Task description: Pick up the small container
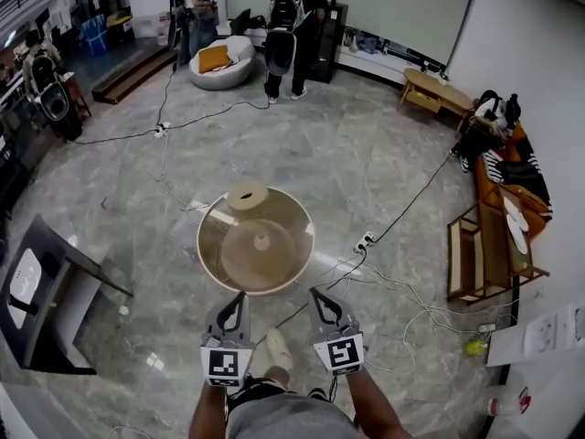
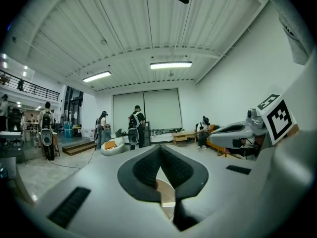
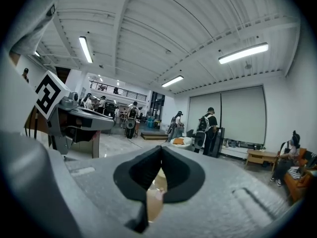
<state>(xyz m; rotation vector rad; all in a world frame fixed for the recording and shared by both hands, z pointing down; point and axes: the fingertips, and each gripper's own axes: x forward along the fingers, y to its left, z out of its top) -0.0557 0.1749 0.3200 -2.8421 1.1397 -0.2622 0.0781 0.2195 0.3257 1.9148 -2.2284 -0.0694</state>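
Grippers closed and empty, low in the frame, short of the table.
Left gripper (image 1: 236,302) and right gripper (image 1: 320,298) sit side by side at the bottom centre of the head view. Each has its jaws pressed together at the tips with nothing between them, and each gripper's own view shows the same pinched tips. Just above them in the picture stands a round table (image 1: 203,245) with a clear top. The small container (image 1: 247,196), a pale tan round piece, rests at the table's upper rim, well apart from both grippers. A white power strip (image 1: 364,242) lies on the grey floor to the table's right. At the top of the frame a person with a backpack (image 1: 291,26) stands near a white beanbag (image 1: 219,62).
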